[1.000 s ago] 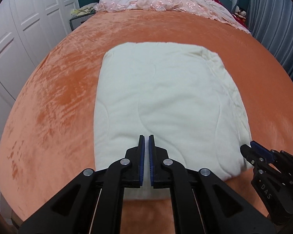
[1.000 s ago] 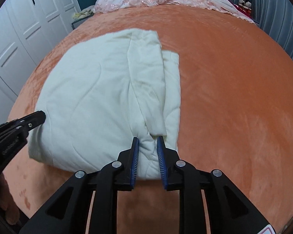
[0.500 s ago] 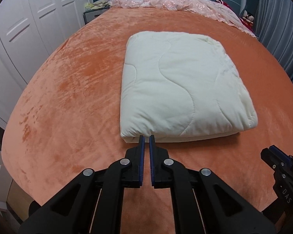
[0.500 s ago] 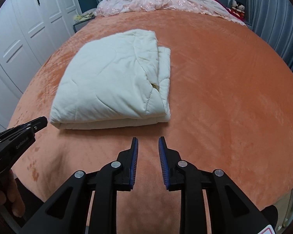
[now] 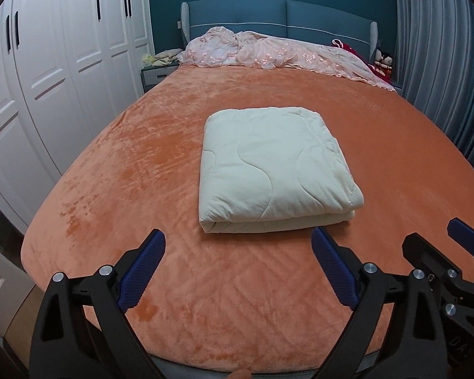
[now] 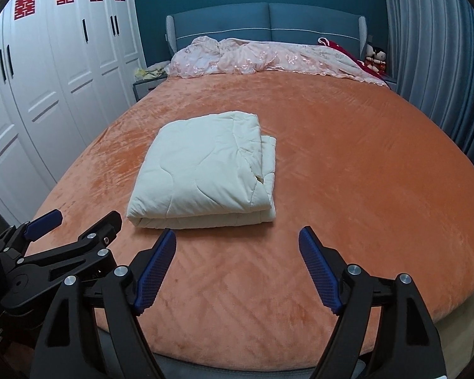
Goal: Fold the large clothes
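A cream quilted blanket (image 5: 275, 170) lies folded into a thick rectangle on the orange bedspread (image 5: 142, 164); it also shows in the right wrist view (image 6: 205, 170). My left gripper (image 5: 238, 243) is open and empty, held back from the blanket's near edge over the foot of the bed. My right gripper (image 6: 237, 240) is open and empty, also short of the blanket's near edge. Each gripper shows in the other's view, the right one (image 5: 458, 252) at the right edge and the left one (image 6: 63, 230) at the left edge.
A crumpled pink lace cover (image 5: 268, 52) lies along the blue headboard (image 5: 284, 15). White wardrobe doors (image 5: 53, 63) stand on the left, a nightstand (image 5: 154, 74) beside them. Grey curtains (image 5: 442, 63) hang on the right. Dolls (image 6: 376, 58) sit at the far right corner.
Both grippers have let go of the blanket, pulled back toward the foot of the bed, risen and opened wide. The blanket now lies folded and still.
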Demonstrator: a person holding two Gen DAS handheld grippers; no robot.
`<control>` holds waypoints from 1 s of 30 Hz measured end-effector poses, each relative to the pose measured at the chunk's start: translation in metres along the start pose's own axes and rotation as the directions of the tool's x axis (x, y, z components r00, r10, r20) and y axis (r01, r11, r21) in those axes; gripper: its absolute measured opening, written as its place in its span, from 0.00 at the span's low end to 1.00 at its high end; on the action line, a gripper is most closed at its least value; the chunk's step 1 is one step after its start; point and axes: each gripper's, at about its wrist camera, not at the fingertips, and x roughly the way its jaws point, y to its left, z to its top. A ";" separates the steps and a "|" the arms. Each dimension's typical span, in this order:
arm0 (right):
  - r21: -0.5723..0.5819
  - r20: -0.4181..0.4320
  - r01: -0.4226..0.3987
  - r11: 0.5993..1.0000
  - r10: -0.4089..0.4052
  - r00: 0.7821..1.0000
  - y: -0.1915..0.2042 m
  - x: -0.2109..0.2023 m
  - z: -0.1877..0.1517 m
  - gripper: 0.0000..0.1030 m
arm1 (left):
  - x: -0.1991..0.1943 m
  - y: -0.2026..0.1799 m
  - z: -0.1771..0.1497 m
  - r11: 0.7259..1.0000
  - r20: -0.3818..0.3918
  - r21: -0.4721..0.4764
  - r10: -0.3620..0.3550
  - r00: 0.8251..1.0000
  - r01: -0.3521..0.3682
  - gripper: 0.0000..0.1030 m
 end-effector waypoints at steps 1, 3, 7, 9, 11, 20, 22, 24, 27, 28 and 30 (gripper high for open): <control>-0.002 0.001 0.001 1.000 -0.001 1.000 0.001 -0.002 -0.002 0.75 | -0.003 0.000 -0.002 1.000 0.003 0.000 0.002 1.000 -0.002 0.88; -0.010 0.001 0.004 1.000 -0.004 1.000 0.002 -0.008 -0.006 0.75 | -0.010 0.001 -0.005 1.000 0.010 0.006 0.008 1.000 -0.008 0.88; -0.023 0.008 0.004 1.000 -0.003 1.000 0.006 -0.020 -0.014 0.75 | -0.023 0.001 -0.011 1.000 0.024 0.023 0.014 1.000 -0.015 0.88; -0.028 0.014 0.007 1.000 -0.007 1.000 0.007 -0.026 -0.016 0.75 | -0.027 0.002 -0.014 1.000 0.027 0.020 0.015 1.000 -0.016 0.88; -0.036 0.021 0.008 0.999 -0.007 1.000 0.009 -0.031 -0.019 0.75 | -0.031 0.003 -0.018 1.000 0.026 0.013 0.016 1.000 -0.017 0.88; -0.052 0.031 0.009 0.999 -0.008 0.999 0.012 -0.047 -0.028 0.75 | -0.049 0.004 -0.028 0.999 0.039 0.025 0.028 0.999 -0.029 0.88; -0.057 0.033 0.011 0.998 -0.009 0.999 0.013 -0.049 -0.030 0.75 | -0.051 0.005 -0.031 0.999 0.035 0.023 0.031 0.999 -0.032 0.88; -0.056 0.032 0.009 0.998 -0.007 0.999 0.014 -0.050 -0.032 0.75 | -0.052 0.006 -0.033 0.999 0.033 0.018 0.034 0.999 -0.034 0.88; -0.057 0.033 0.011 0.998 -0.009 0.999 0.016 -0.051 -0.034 0.75 | -0.052 0.008 -0.035 0.999 0.034 0.010 0.036 0.999 -0.037 0.88; -0.059 0.033 0.012 0.998 -0.010 0.999 0.016 -0.051 -0.034 0.75 | -0.052 0.009 -0.037 0.999 0.030 0.007 0.035 0.999 -0.035 0.88; -0.062 0.033 0.015 0.998 -0.013 0.999 0.018 -0.052 -0.036 0.75 | -0.051 0.010 -0.038 1.000 0.021 0.000 0.030 0.999 -0.030 0.88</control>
